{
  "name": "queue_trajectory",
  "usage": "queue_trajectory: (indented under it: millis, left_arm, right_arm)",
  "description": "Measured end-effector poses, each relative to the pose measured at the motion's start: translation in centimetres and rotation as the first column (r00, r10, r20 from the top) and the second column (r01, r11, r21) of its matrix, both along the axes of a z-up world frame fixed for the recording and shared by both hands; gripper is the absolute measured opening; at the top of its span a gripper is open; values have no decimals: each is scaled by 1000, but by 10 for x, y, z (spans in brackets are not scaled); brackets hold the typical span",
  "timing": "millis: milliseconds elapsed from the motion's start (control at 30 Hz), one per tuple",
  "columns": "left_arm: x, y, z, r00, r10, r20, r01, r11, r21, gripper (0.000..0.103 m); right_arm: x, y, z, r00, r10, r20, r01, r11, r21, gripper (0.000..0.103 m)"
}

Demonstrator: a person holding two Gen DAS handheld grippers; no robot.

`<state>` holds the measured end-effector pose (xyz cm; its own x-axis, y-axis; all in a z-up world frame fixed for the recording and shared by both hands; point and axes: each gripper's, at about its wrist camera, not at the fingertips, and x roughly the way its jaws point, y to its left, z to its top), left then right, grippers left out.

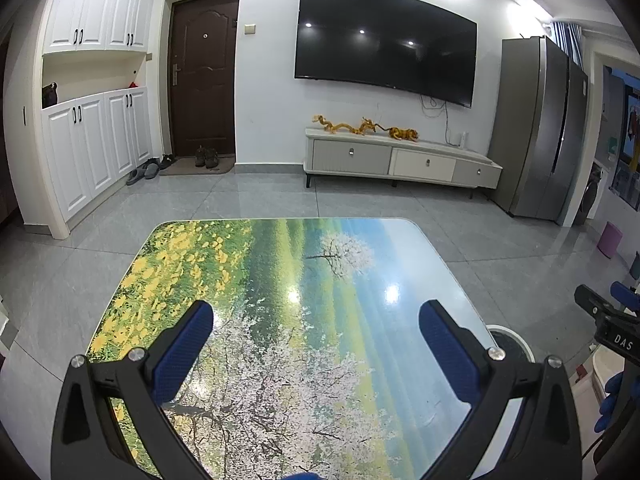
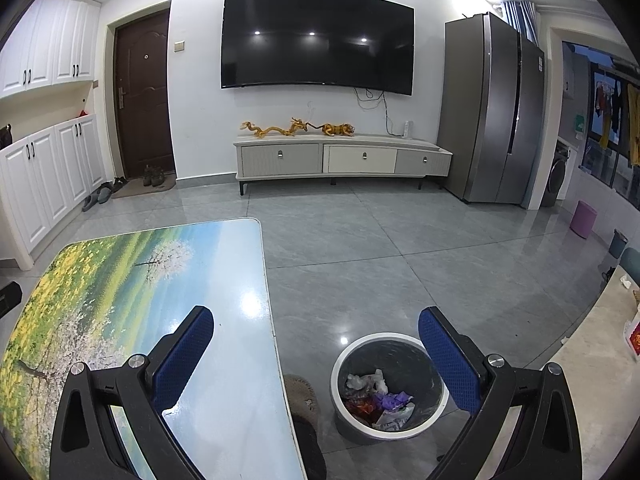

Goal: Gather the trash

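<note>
The left gripper (image 1: 316, 344) hangs over the table (image 1: 280, 272), whose top is printed with a landscape of yellow flowers, green fields and white blossom trees. Its jaws stand wide apart with nothing between them; the two blue fingers (image 1: 182, 354) frame only bare tabletop. At the right edge of this view the other tool (image 1: 608, 320) shows as a black body, and a blue-gloved hand (image 1: 612, 404) grips below it.

The right gripper (image 2: 316, 348) is held past the table's (image 2: 224, 320) right edge, above the floor (image 2: 400, 248). Its jaws are also spread wide and hold nothing. One blue finger (image 2: 182, 360) lies over the tabletop, the other over the floor side.

One round trash bin (image 2: 390, 384), white-rimmed with a dark liner, stands on the floor just beside the table. Inside it lies the trash (image 2: 380, 400): crumpled white paper, a purple wrapper, a red wrapper and a printed scrap, heaped together so an exact count cannot be made. A small brownish mat (image 2: 300, 396) lies on the floor between bin and table.

Along the far wall hang one large dark TV (image 2: 318, 40) and, under it, one low cabinet (image 2: 344, 158) with three drawer fronts and three golden figurines (image 2: 296, 128) on top. One brown door (image 2: 144, 96) stands to the left, one grey two-door fridge (image 2: 492, 108) to the right, and one pink stool (image 2: 583, 219) sits near the right wall.
</note>
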<state>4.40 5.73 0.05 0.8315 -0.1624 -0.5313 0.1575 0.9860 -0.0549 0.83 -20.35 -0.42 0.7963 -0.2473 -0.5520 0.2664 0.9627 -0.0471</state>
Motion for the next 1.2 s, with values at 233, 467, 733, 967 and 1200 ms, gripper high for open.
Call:
queue_trajectory:
  millis: [233, 467, 733, 967, 1200]
  left_arm:
    - [-11, 3, 9, 998, 8, 61, -8, 1000, 2, 103]
    - [-17, 4, 20, 996, 0, 90, 0, 1000, -2, 103]
    - [-14, 7, 26, 995, 18, 96, -18, 1000, -6, 103]
    - [-9, 3, 23, 996, 25, 88, -26, 1000, 13, 103]
    - [-2, -7, 19, 997, 20, 73, -22, 999, 28, 103]
  right_arm:
    - [-10, 4, 7, 1000, -10, 23, 11, 1000, -20, 103]
    - [-24, 6, 17, 998, -34, 61, 36, 998, -42, 103]
    - [-29, 0, 20, 994, -65, 91, 69, 997, -41, 103]
    - [-23, -8, 11, 994, -71, 82, 73, 997, -27, 103]
    - [-19, -16, 3, 995, -52, 83, 52, 999, 8, 103]
